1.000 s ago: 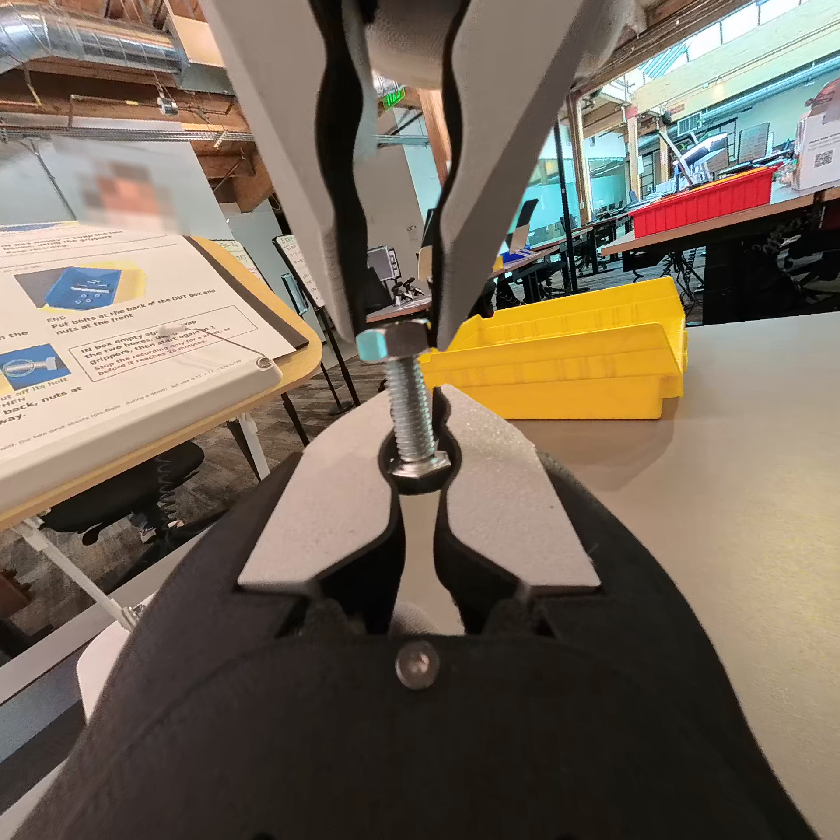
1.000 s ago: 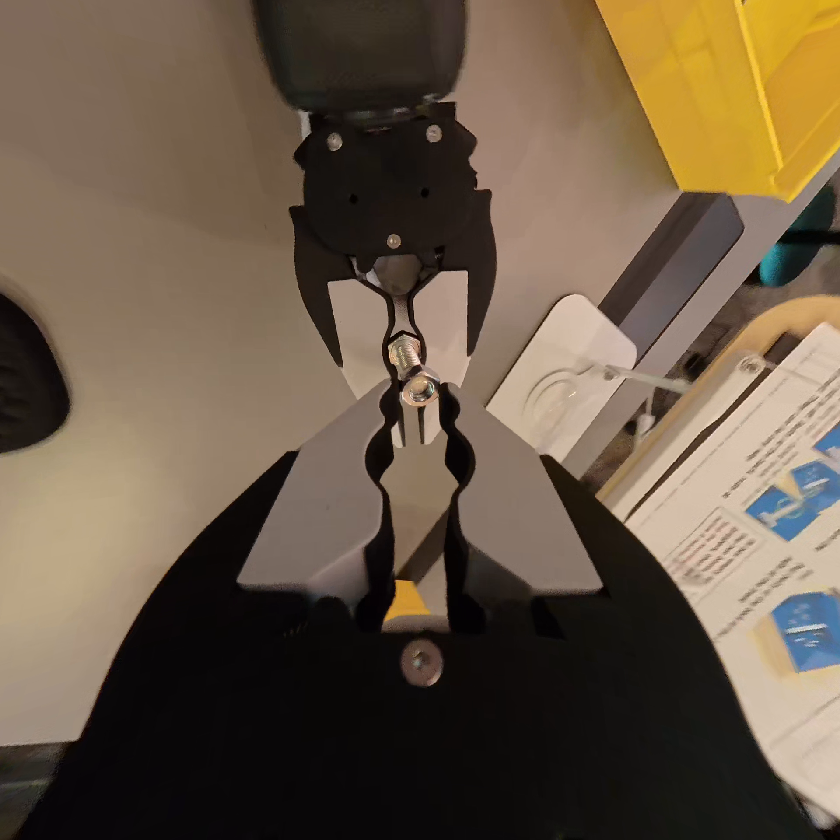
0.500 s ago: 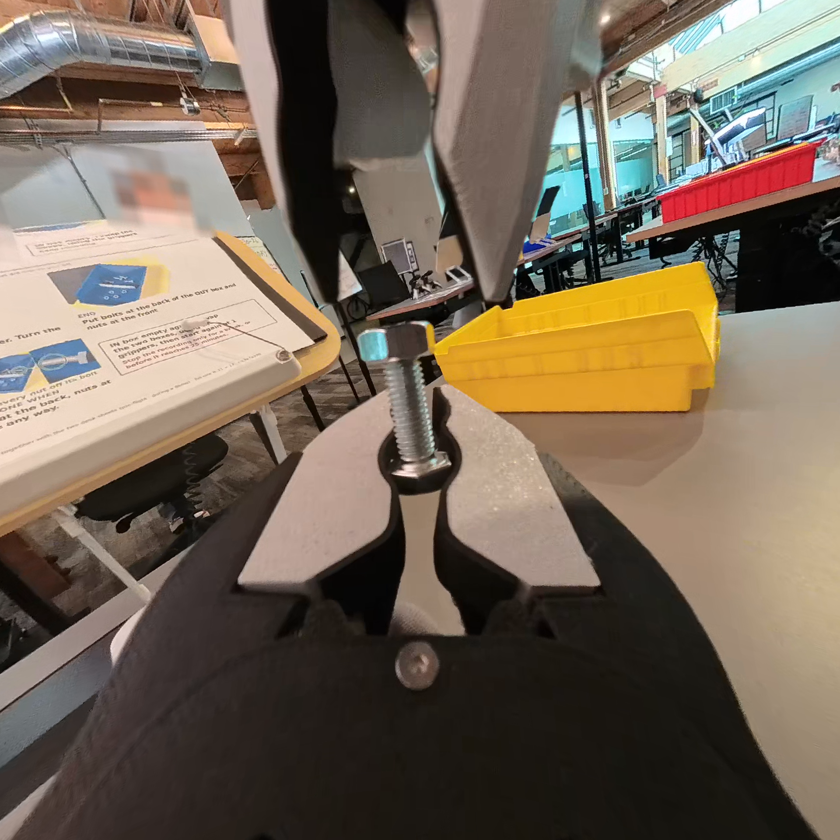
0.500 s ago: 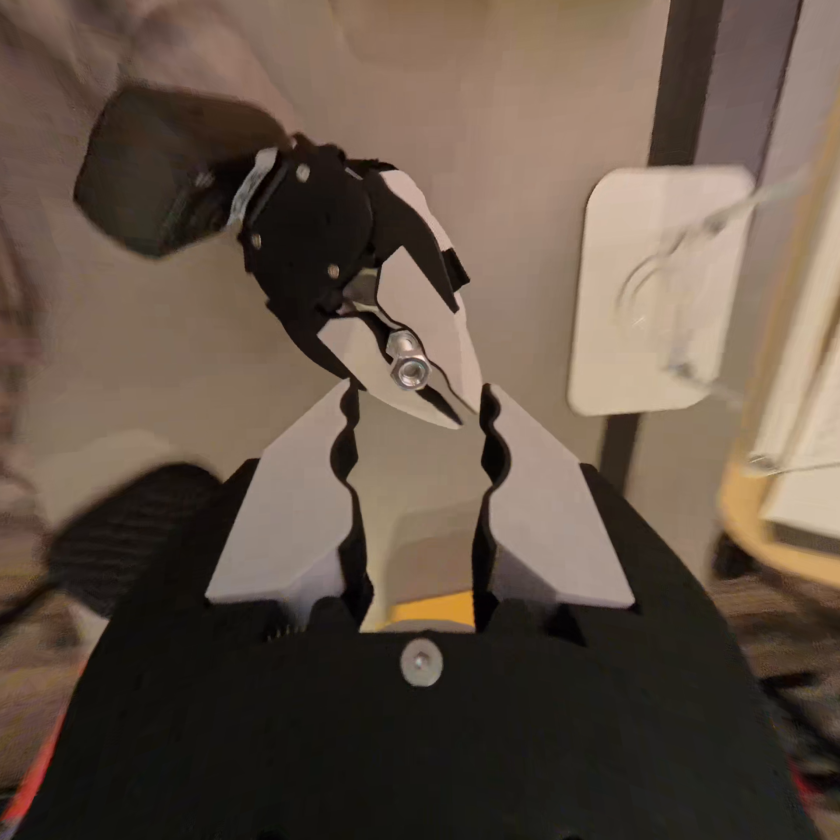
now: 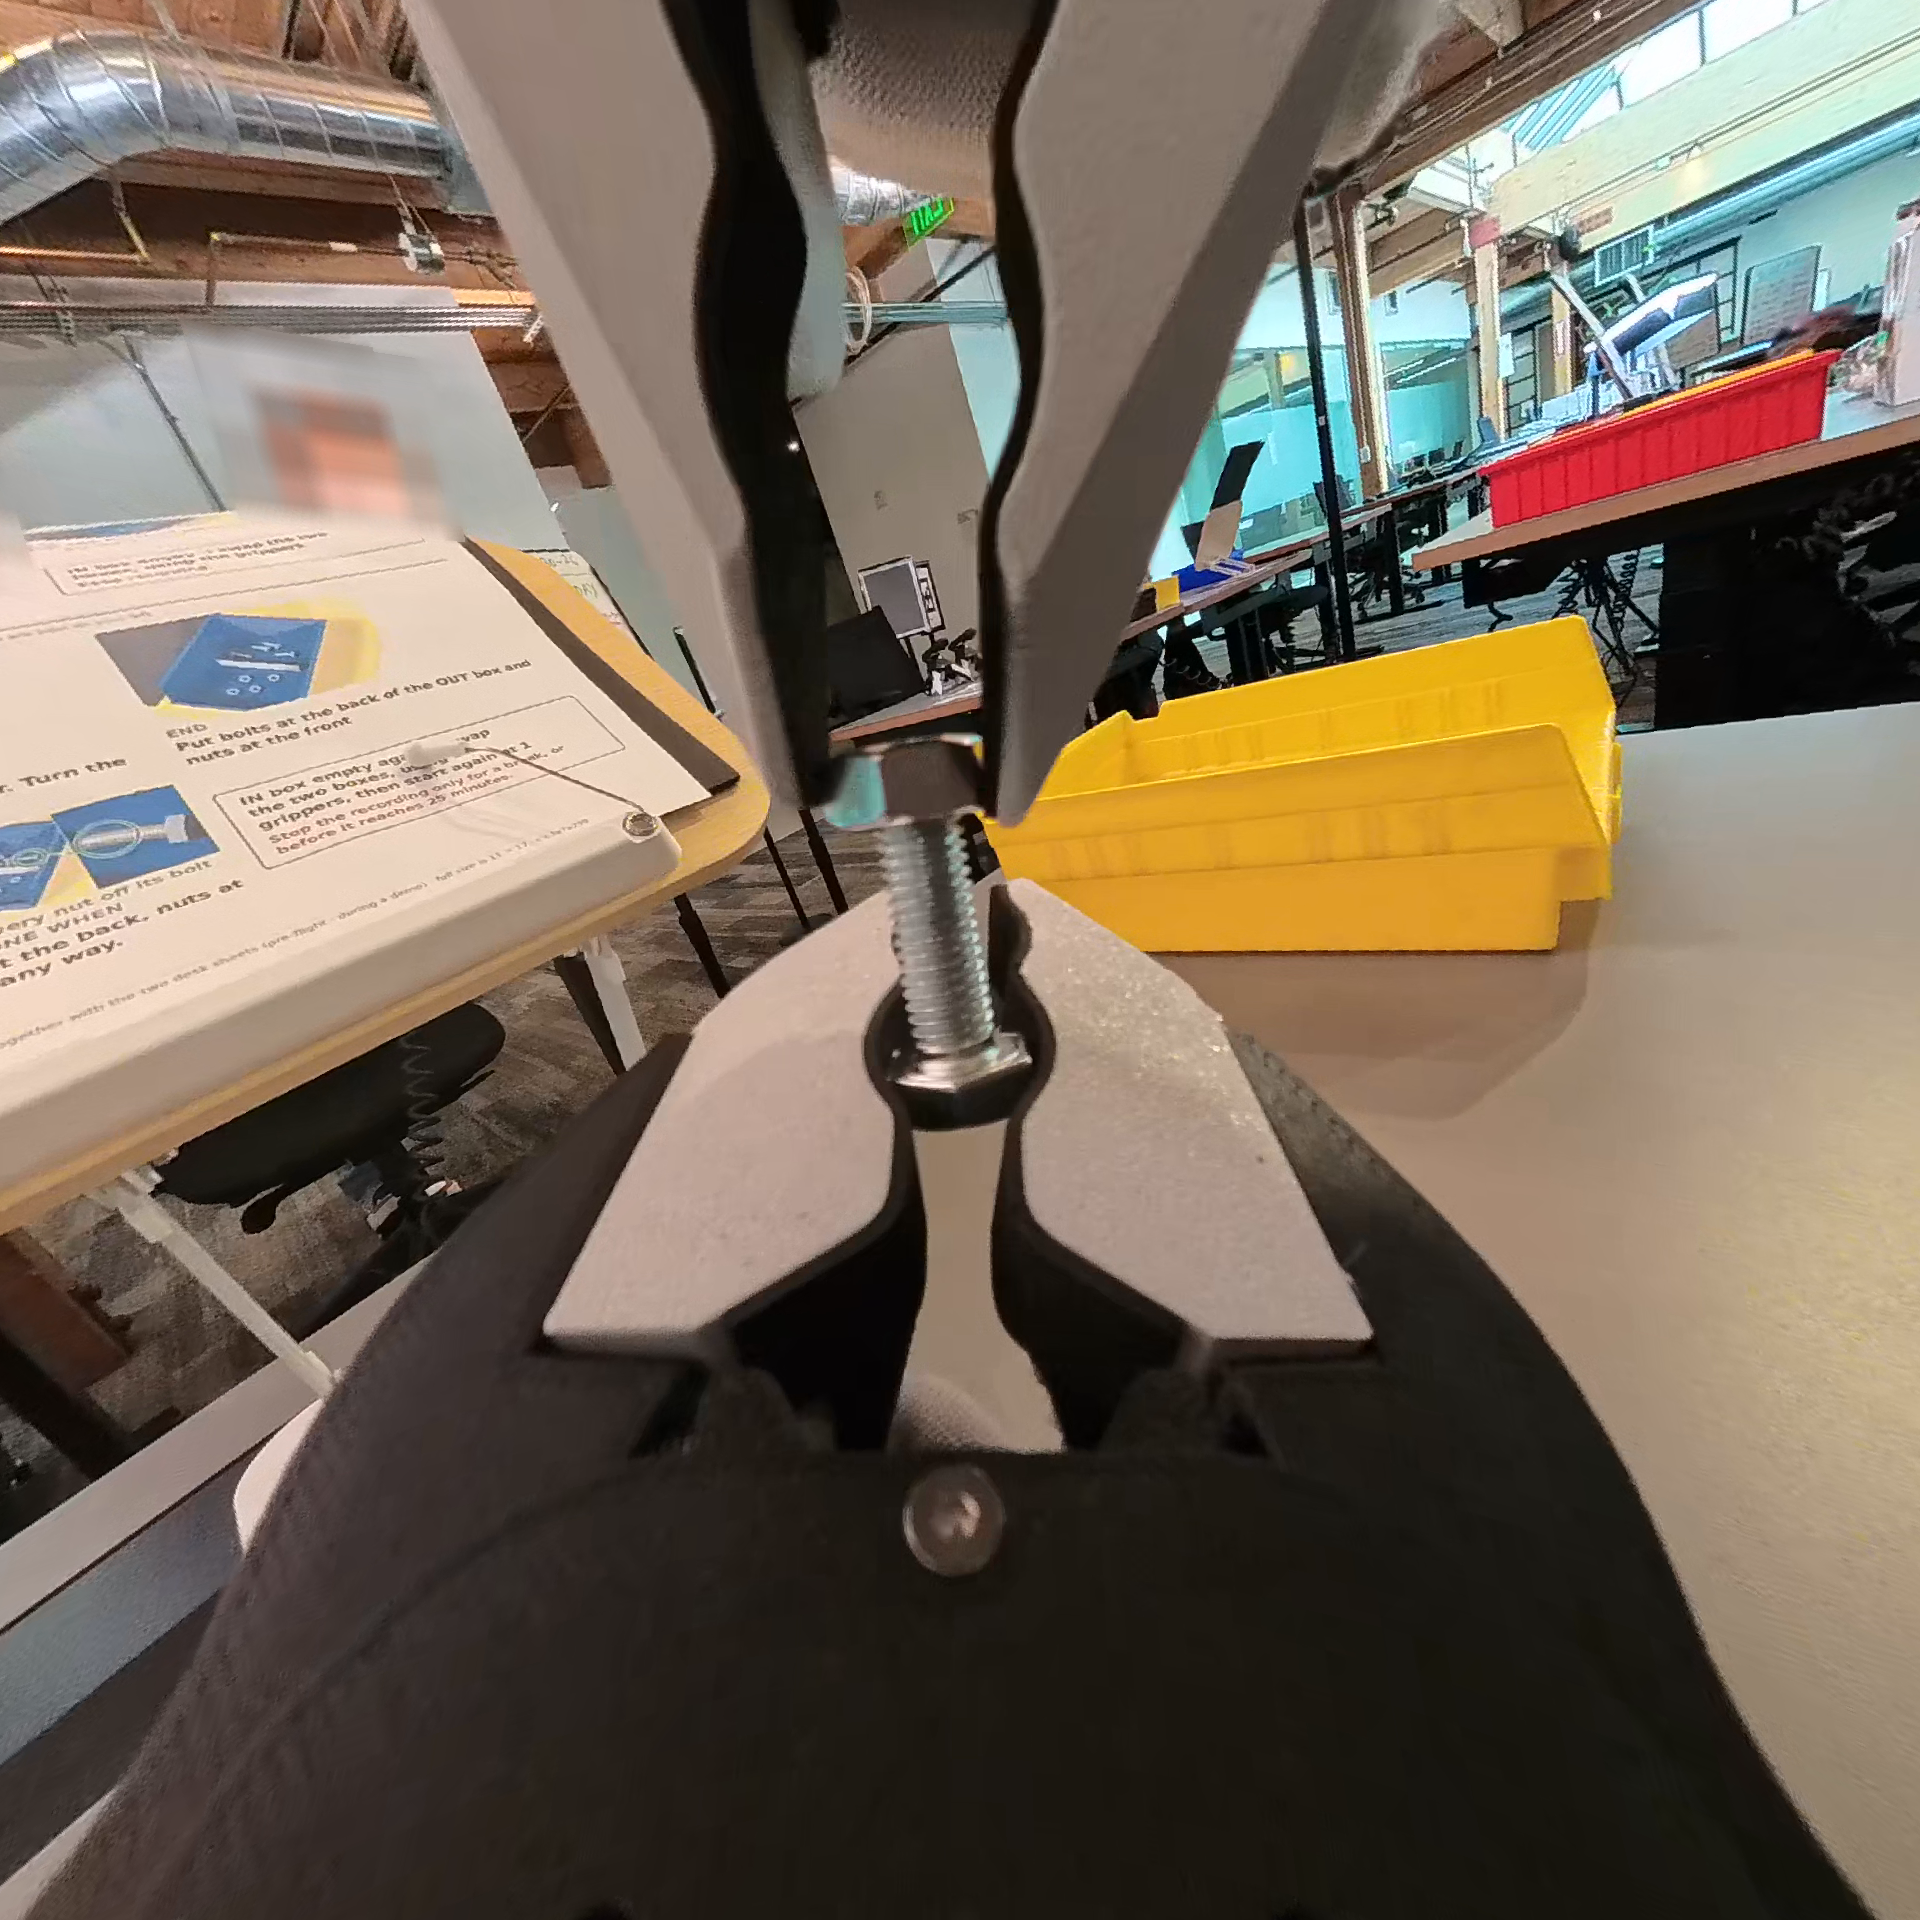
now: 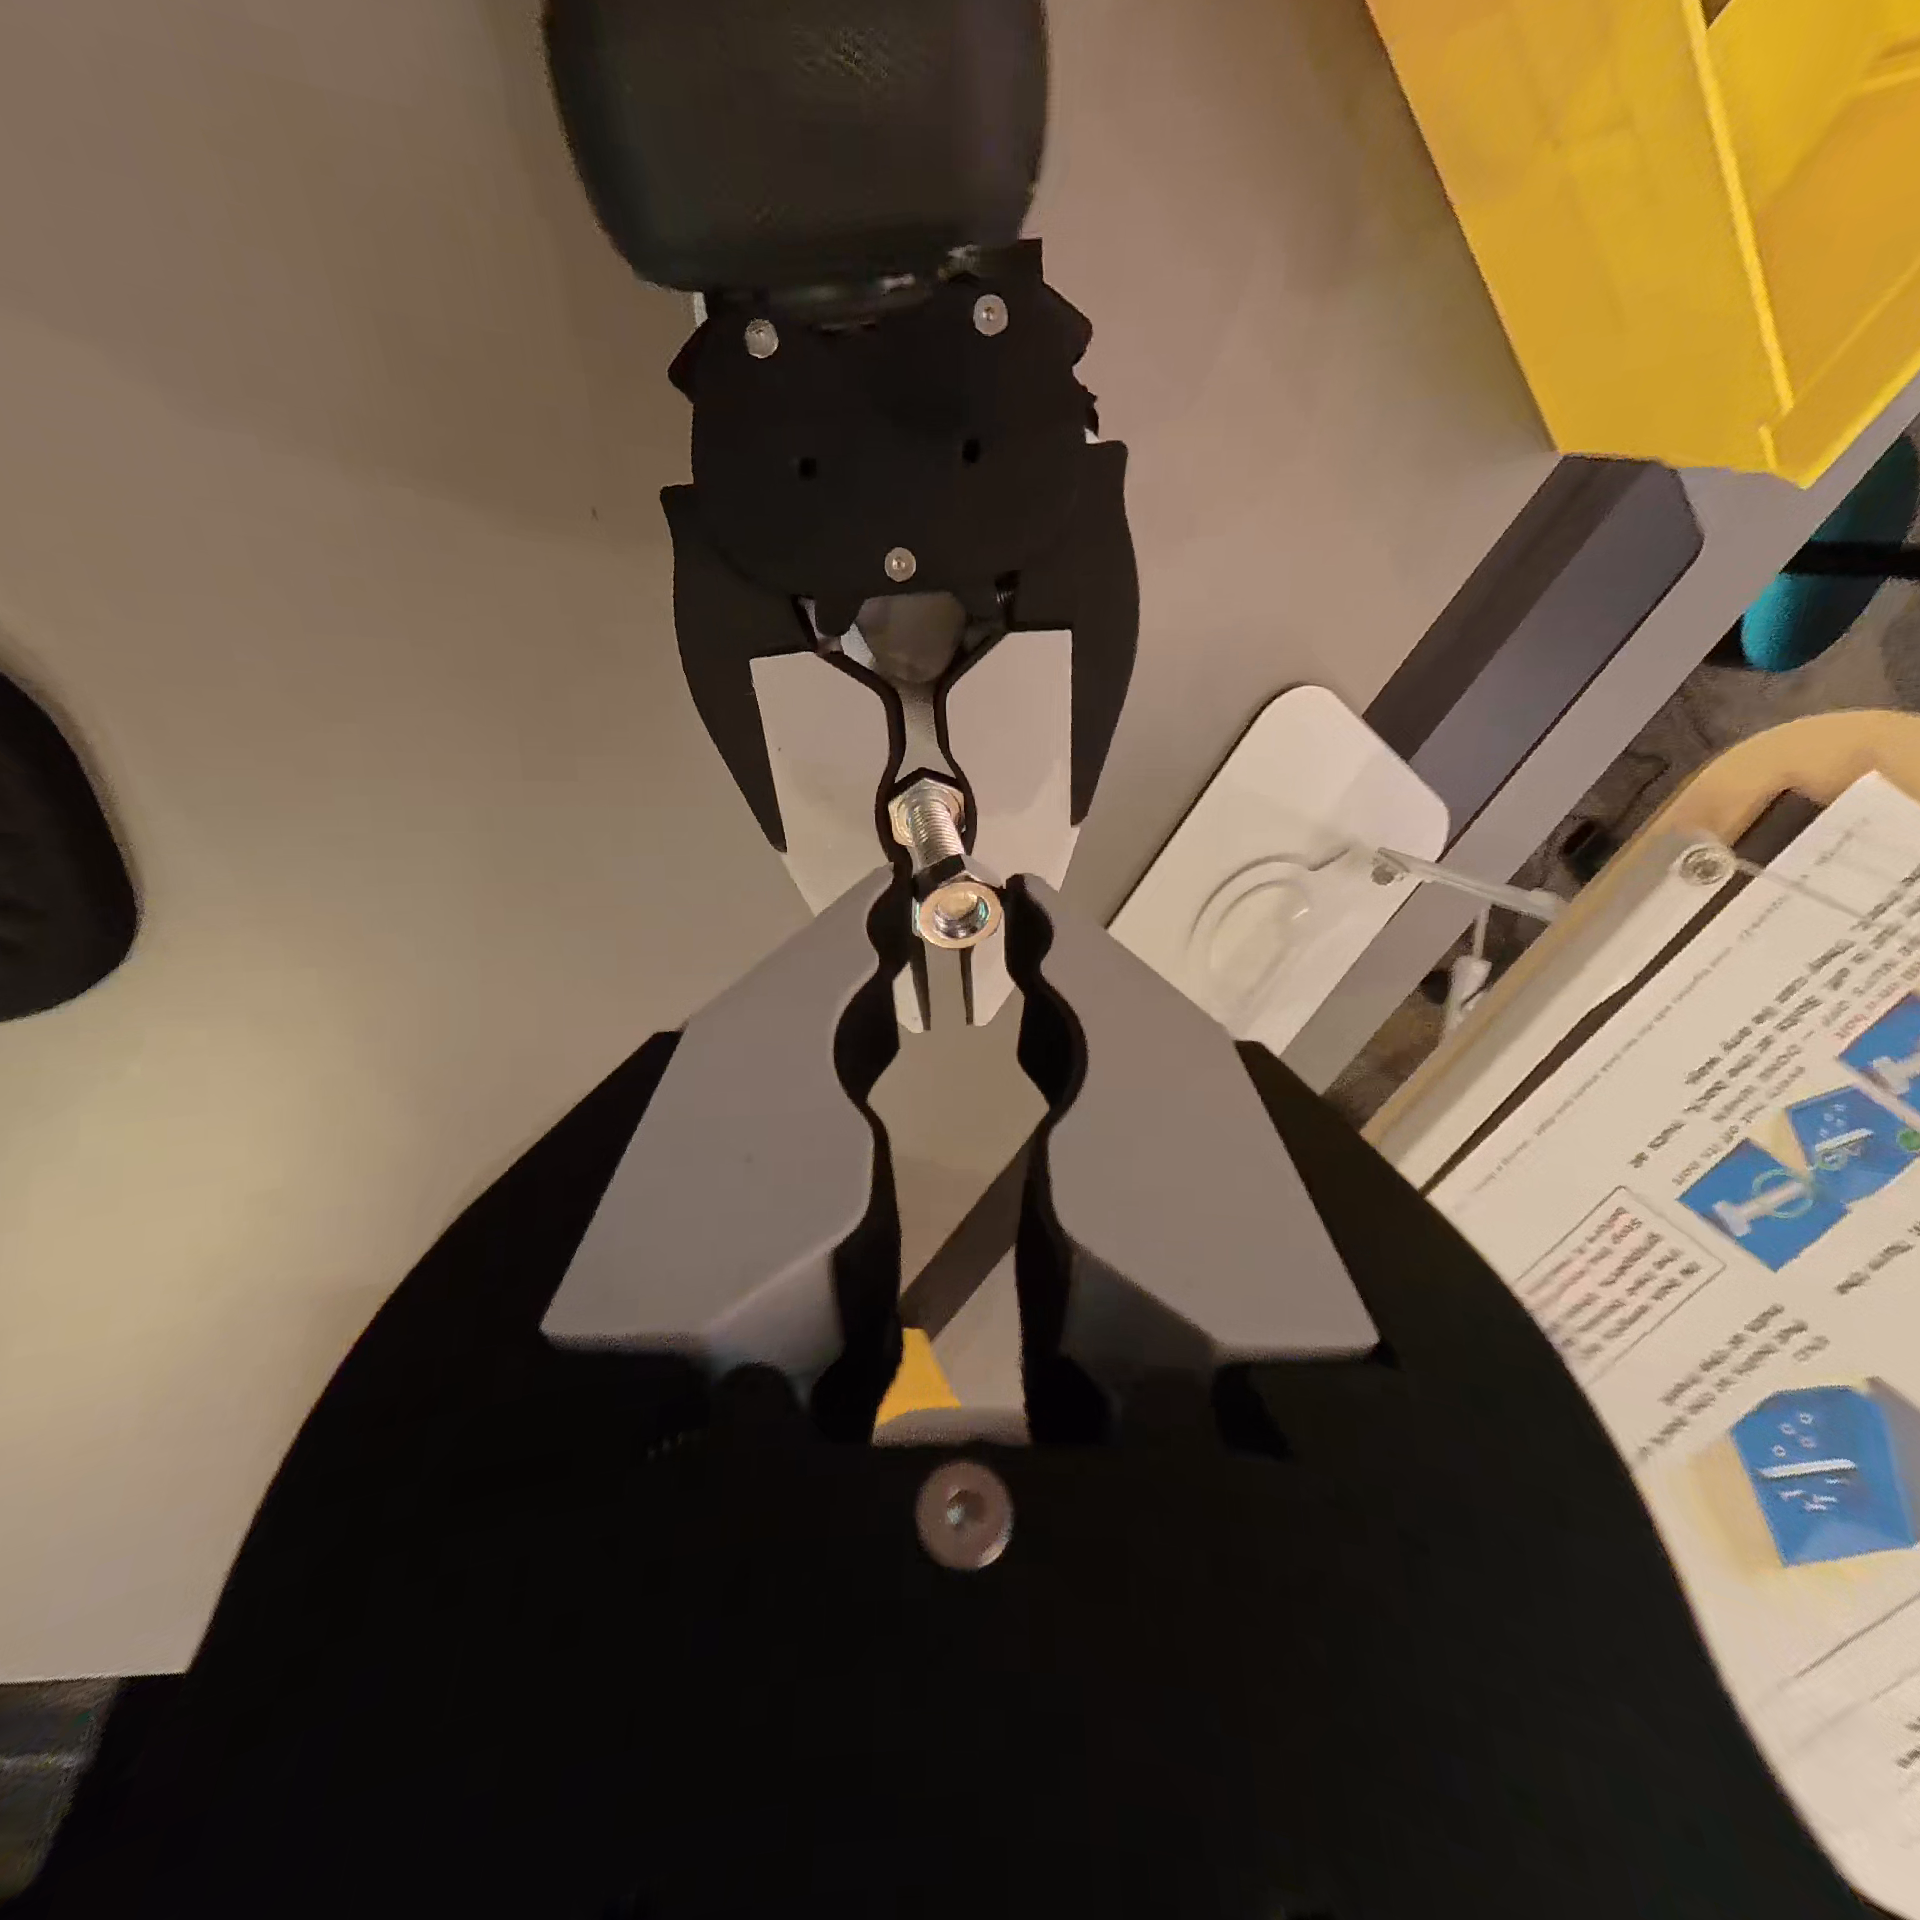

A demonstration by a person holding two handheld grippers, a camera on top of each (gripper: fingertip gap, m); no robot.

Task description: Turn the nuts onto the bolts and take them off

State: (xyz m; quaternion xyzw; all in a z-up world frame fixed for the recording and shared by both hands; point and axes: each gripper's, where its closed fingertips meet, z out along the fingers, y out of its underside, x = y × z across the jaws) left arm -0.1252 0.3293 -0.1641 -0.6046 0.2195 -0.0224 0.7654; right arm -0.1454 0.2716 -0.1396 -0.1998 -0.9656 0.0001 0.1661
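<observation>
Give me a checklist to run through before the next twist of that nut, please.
1. Left tongs shut on the bolt at its head: ok.
2. Right tongs closed on the nut: ok.
3. Nut sits at the bolt's far end, bare thread between it and the head: ok.
4. Bolt roughly in line with the right tongs: ok.
5. How many threads the nut has caught: cannot tell.
6. Yellow bin stands apart from both tongs: ok.
</observation>
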